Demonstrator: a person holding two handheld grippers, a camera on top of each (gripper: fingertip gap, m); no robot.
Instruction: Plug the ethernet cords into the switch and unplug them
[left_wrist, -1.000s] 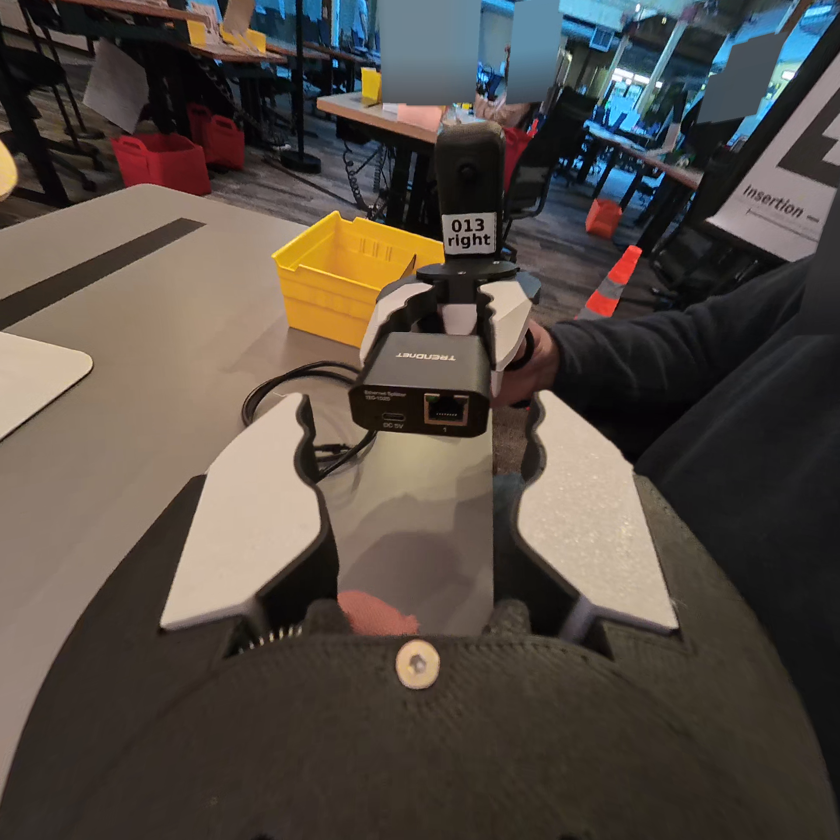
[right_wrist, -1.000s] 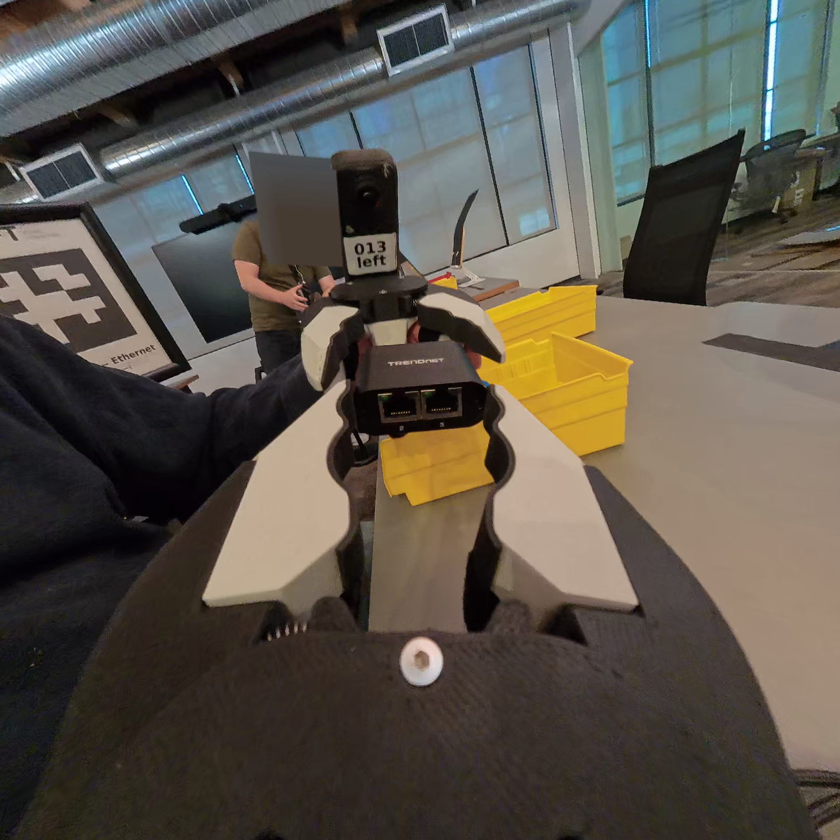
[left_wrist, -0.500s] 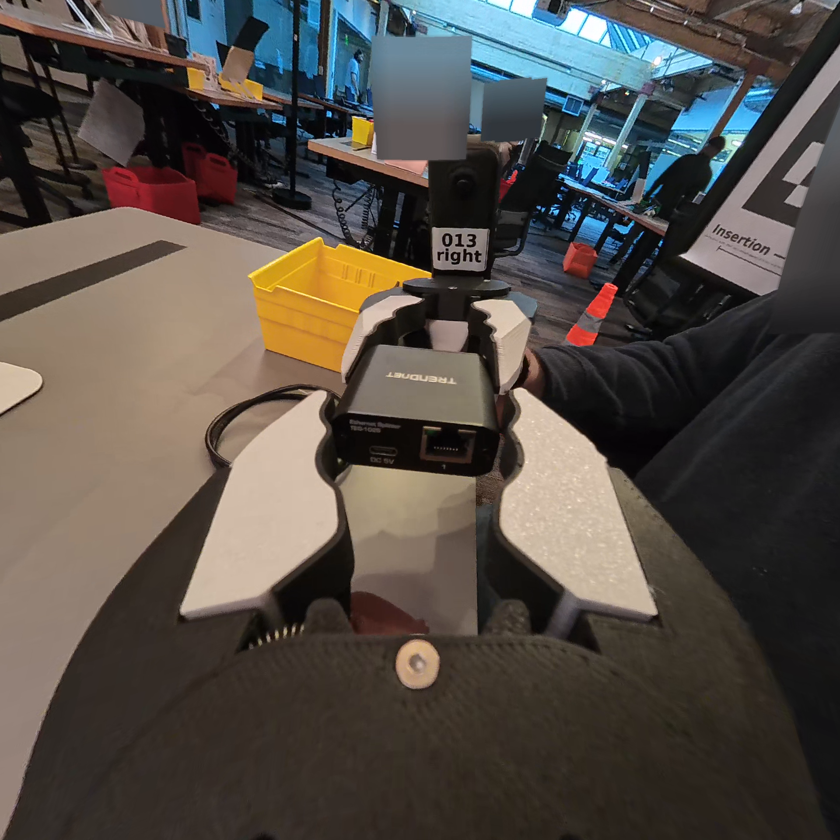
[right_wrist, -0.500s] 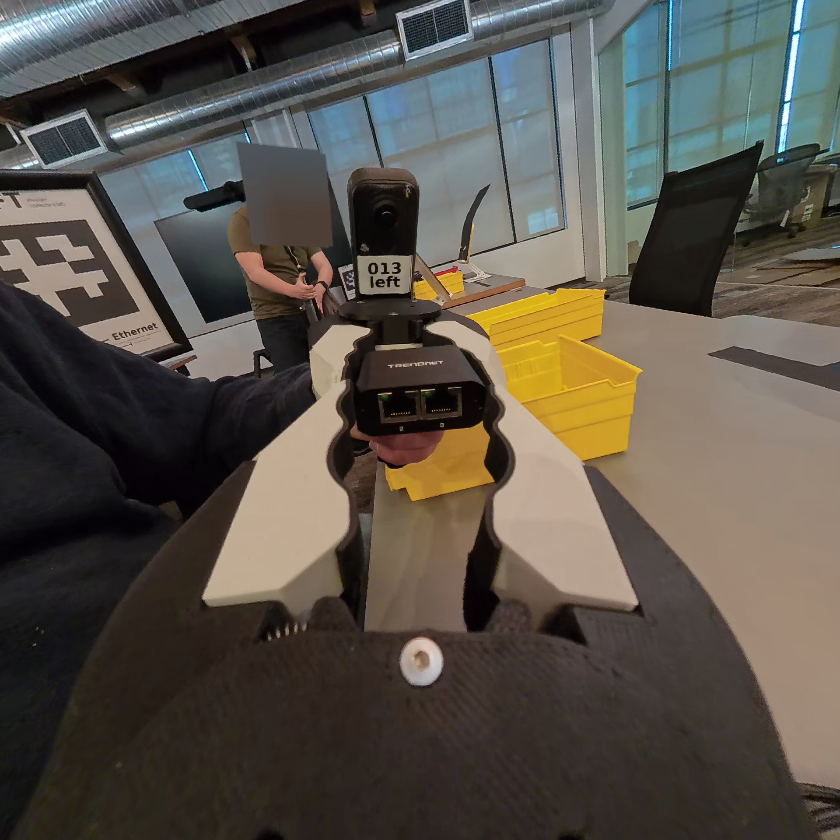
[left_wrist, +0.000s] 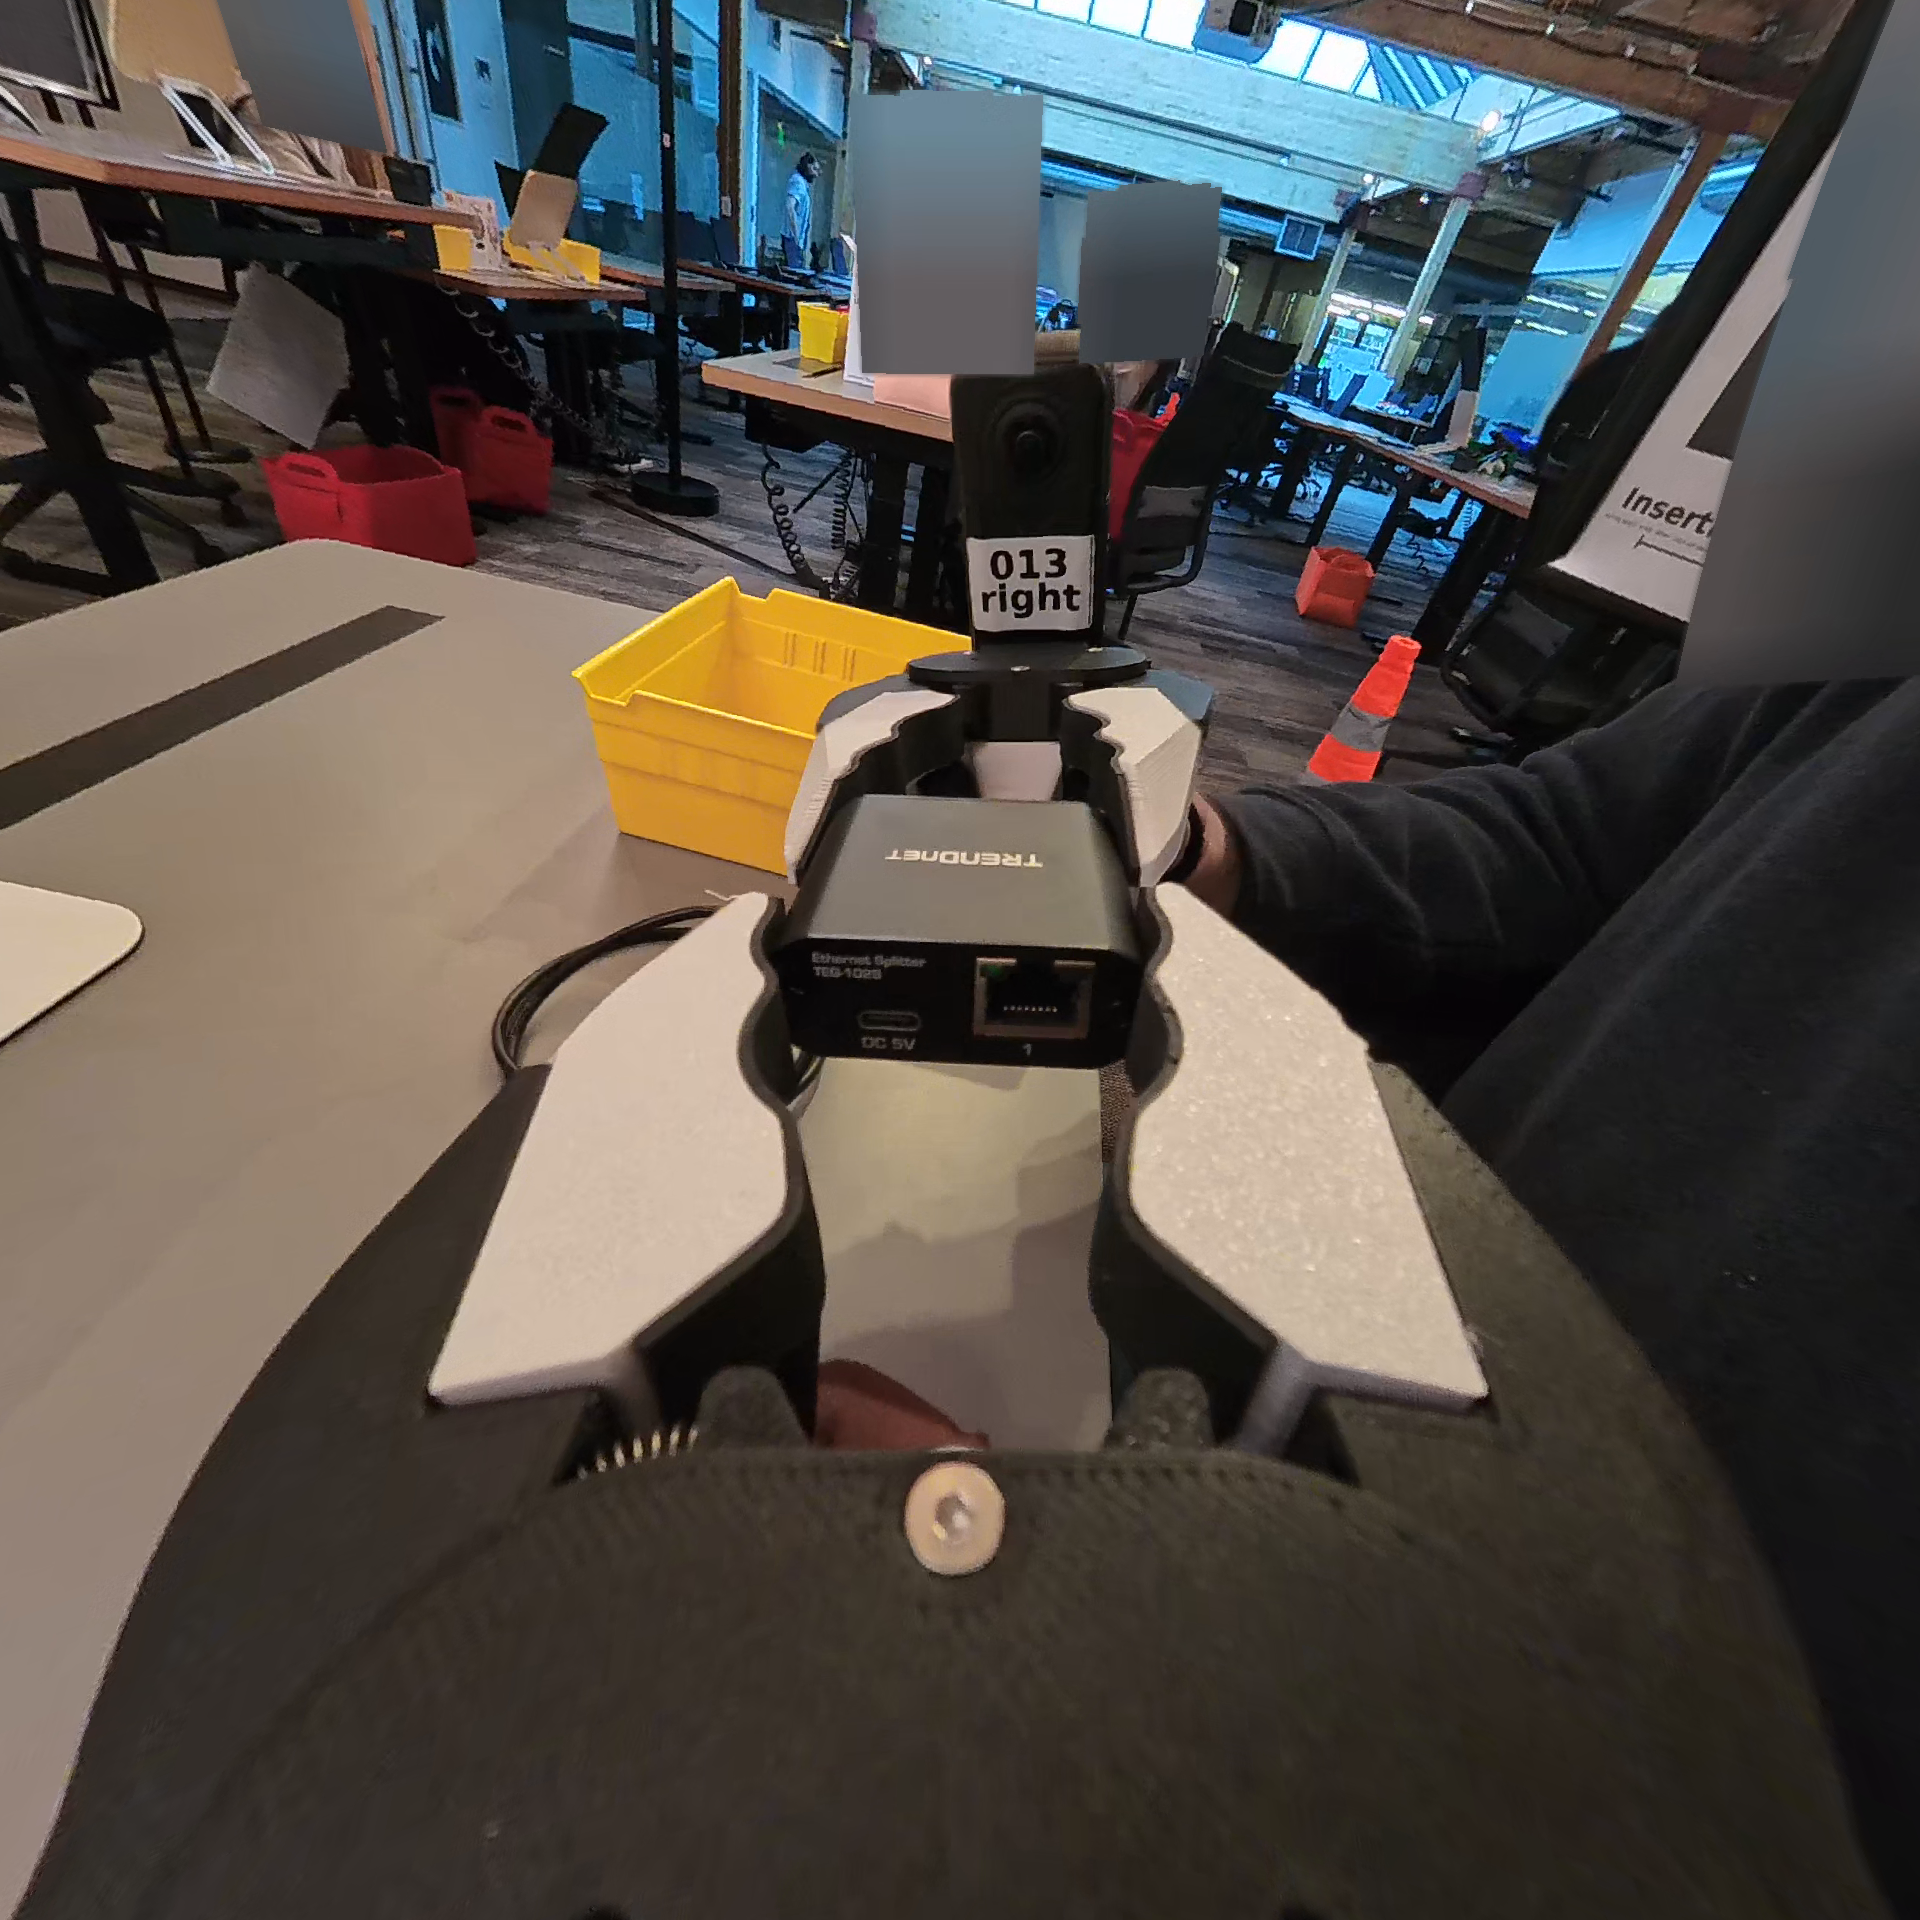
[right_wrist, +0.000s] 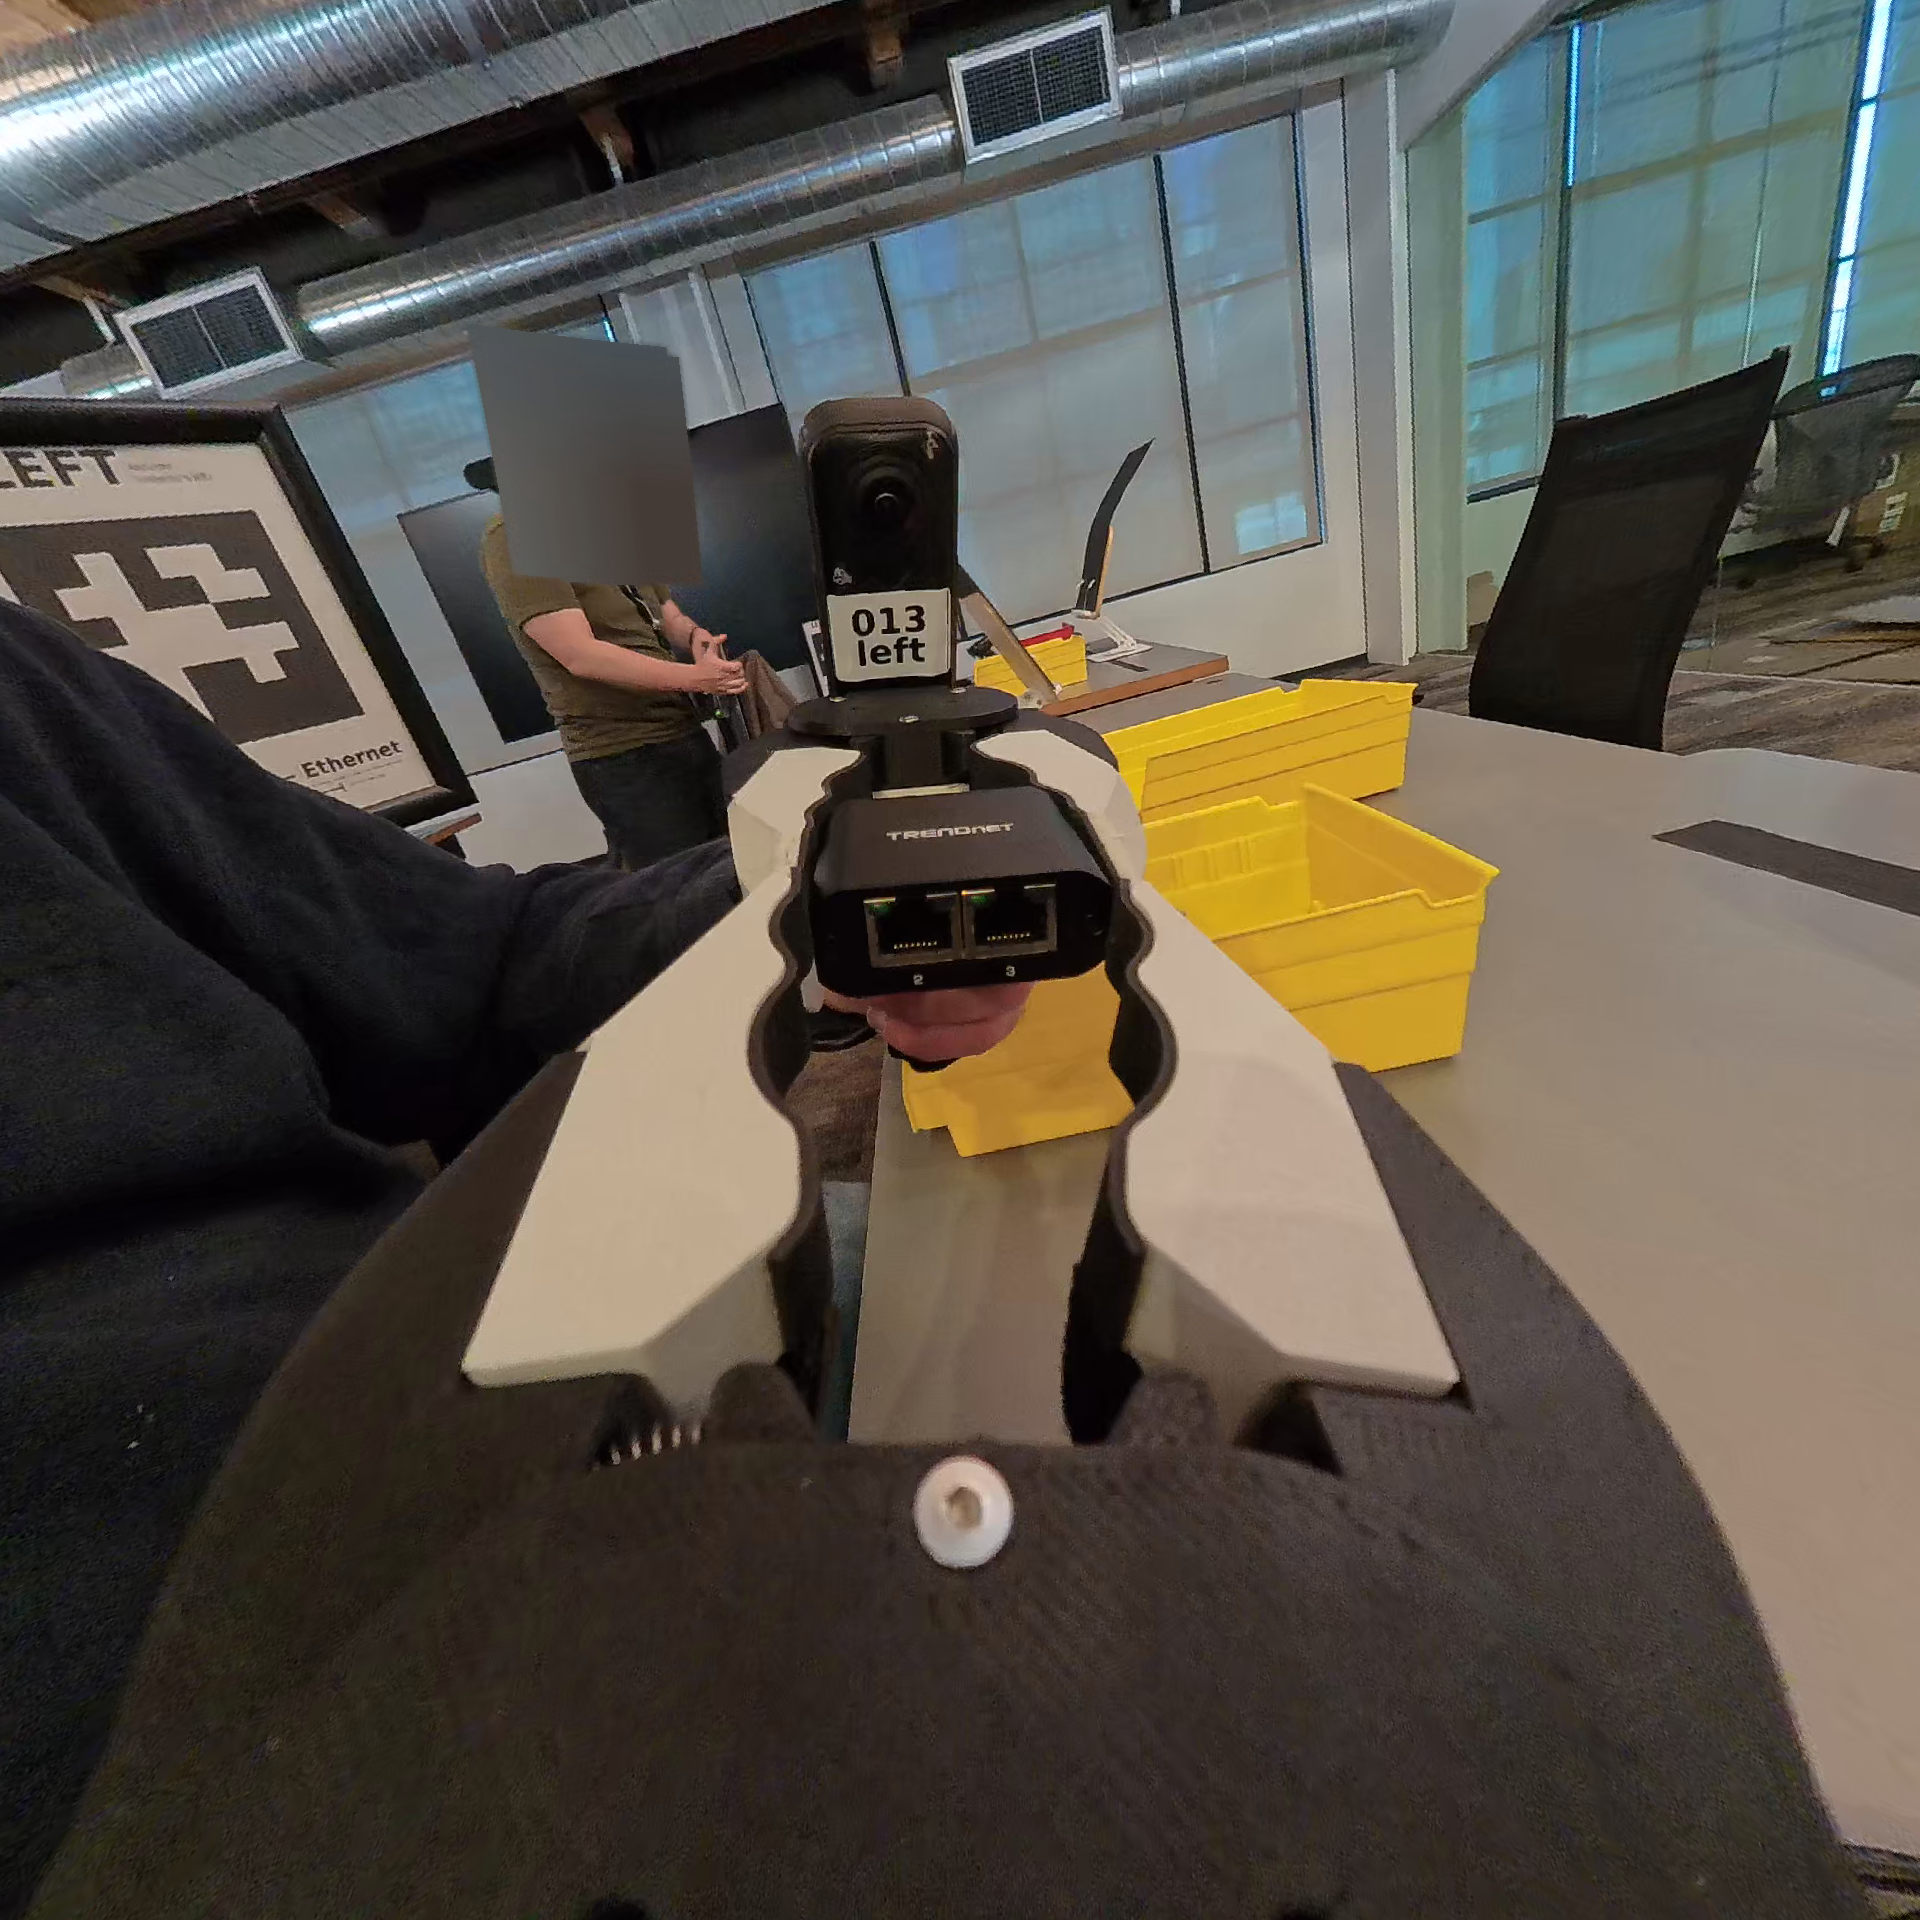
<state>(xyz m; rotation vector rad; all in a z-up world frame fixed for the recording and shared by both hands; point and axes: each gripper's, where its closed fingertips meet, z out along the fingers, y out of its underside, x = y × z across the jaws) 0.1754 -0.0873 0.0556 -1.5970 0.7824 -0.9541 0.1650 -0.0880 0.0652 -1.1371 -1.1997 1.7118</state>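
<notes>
The left hand-held gripper (left_wrist: 956, 966) is clenched on one end of the small black switch (left_wrist: 961, 930), held in the air above the grey counter (left_wrist: 270, 935), with the single-port face turned back toward it. The right hand-held gripper (right_wrist: 961, 925) grips the opposite end, where two empty ports face it. The switch's long axis runs straight between the two, equally near each, and a black cord (left_wrist: 582, 961) lies below on the counter, unplugged.
</notes>
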